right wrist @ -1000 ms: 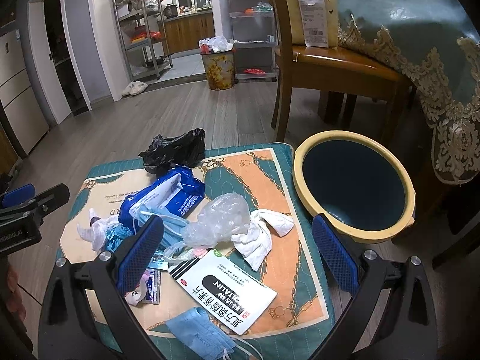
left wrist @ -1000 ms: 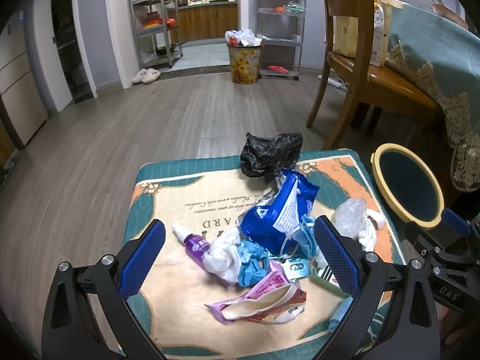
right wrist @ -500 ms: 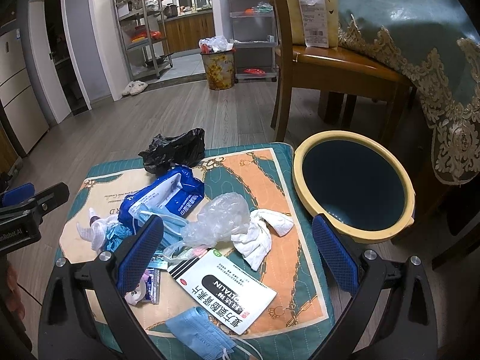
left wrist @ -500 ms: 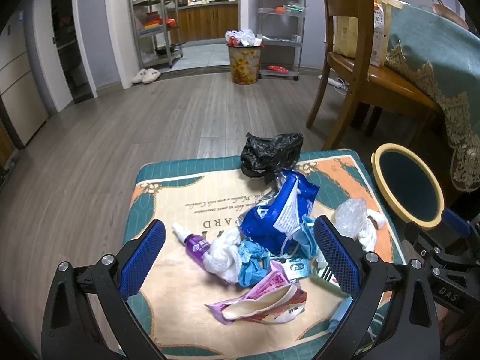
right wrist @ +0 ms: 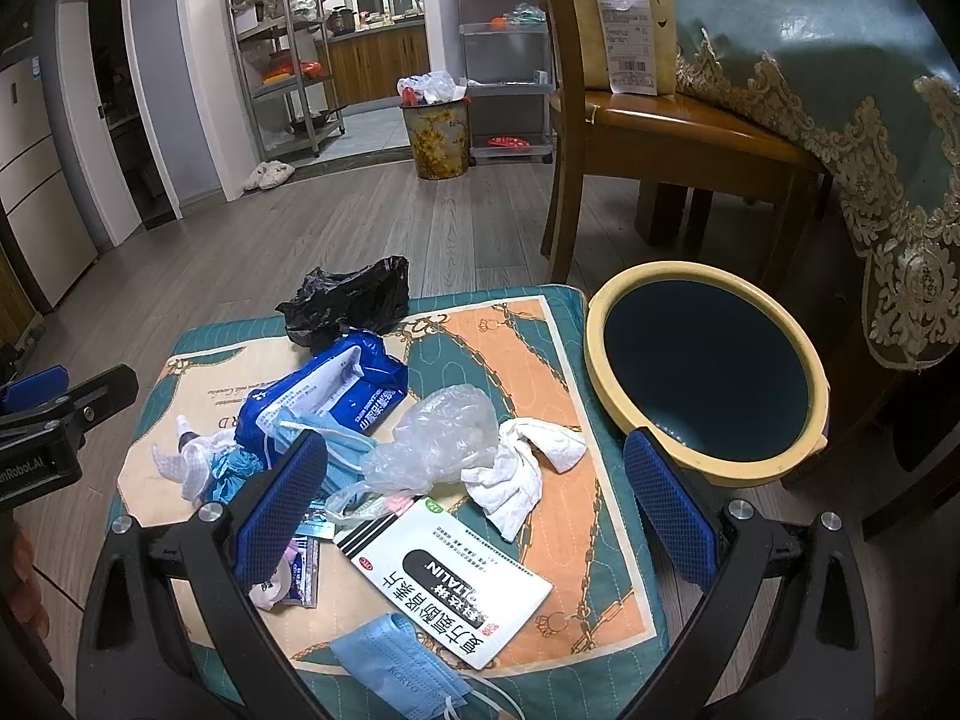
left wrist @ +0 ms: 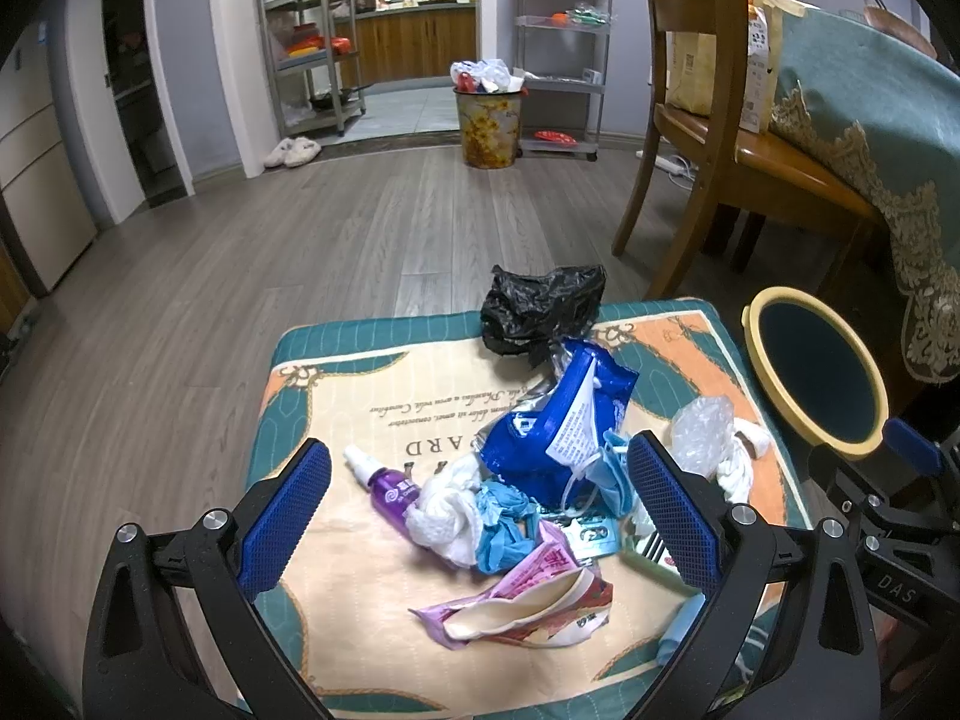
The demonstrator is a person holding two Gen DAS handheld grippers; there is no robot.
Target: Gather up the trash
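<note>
Trash lies heaped on a patterned cushion (left wrist: 336,408): a black bag (left wrist: 540,306), a blue wipes pack (left wrist: 558,426), a purple spray bottle (left wrist: 387,489), white tissue (left wrist: 447,516) and a pink wrapper (left wrist: 522,600). My left gripper (left wrist: 480,516) hovers open above the pile, holding nothing. In the right wrist view I see a clear plastic bag (right wrist: 444,438), a white cloth (right wrist: 516,474), a white box (right wrist: 444,588) and a blue face mask (right wrist: 396,672). My right gripper (right wrist: 474,504) stands open over them, empty. A yellow-rimmed bin (right wrist: 708,384) sits right of the cushion.
A wooden chair (right wrist: 660,138) and a table with a teal cloth (right wrist: 852,78) stand behind the bin. Bare wood floor (left wrist: 270,252) stretches to a full floral trash can (left wrist: 486,126) and metal shelves (left wrist: 312,42) at the far wall.
</note>
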